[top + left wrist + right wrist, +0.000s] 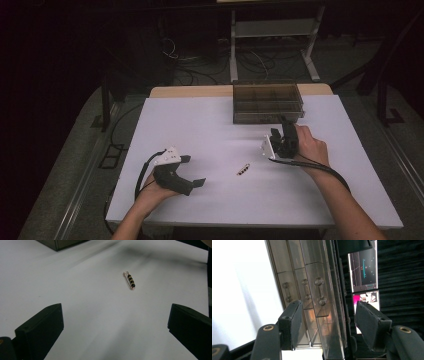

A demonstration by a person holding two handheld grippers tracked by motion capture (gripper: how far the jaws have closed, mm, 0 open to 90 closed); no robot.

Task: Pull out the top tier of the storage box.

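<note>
A small safety pin strung with dark beads (243, 169) lies on the white table (200, 125) between the two hands. In the left gripper view the pin (130, 280) lies ahead of my left gripper (113, 312), well clear of its wide-open jaws. That left gripper (195, 170) rests low near the front left. My right gripper (281, 127) is turned on its side at the front of a smoky clear drawer box (267, 102). Its jaws (328, 306) stand open, facing the drawer fronts and their clear handles (320, 291), with no pad touching them.
The drawer box stands at the table's far edge, right of centre. Beyond the table, cables and a metal stand's legs (272, 45) sit on the dark floor. A lit screen (363, 270) glows past the box. Bare tabletop surrounds the pin.
</note>
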